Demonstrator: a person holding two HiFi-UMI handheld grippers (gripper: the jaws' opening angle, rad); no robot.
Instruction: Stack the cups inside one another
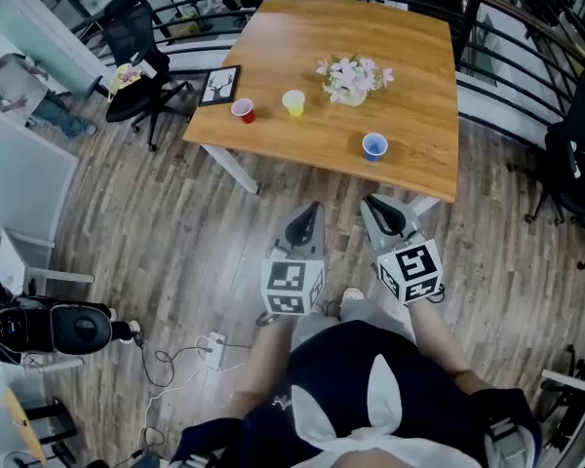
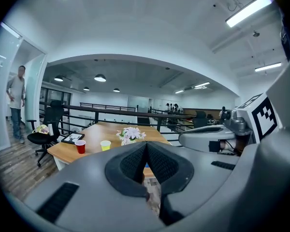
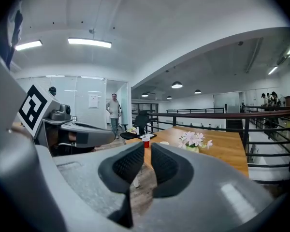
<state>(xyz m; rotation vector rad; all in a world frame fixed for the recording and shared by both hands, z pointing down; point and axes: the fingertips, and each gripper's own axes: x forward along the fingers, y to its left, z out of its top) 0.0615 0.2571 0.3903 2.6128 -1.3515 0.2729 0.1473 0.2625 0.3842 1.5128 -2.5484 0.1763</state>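
Note:
Three small cups stand apart on the wooden table (image 1: 409, 57): a red cup (image 1: 243, 111) at the left, a yellow cup (image 1: 293, 103) beside it, and a blue cup (image 1: 374, 146) near the front edge. My left gripper (image 1: 305, 224) and right gripper (image 1: 385, 214) hover side by side over the floor, short of the table, both shut and holding nothing. The left gripper view shows the red cup (image 2: 80, 146) and yellow cup (image 2: 105, 145) beyond the shut jaws of the left gripper (image 2: 146, 145). Past the right gripper (image 3: 148, 146), the red cup (image 3: 146, 142) shows.
A vase of pink flowers (image 1: 351, 78) and a framed picture (image 1: 219, 85) share the table. An office chair (image 1: 141, 91) stands at its left, and a black railing (image 1: 526, 37) runs behind and to the right. Cables and a power strip (image 1: 214, 344) lie on the floor. A person (image 1: 15, 81) is at the far left.

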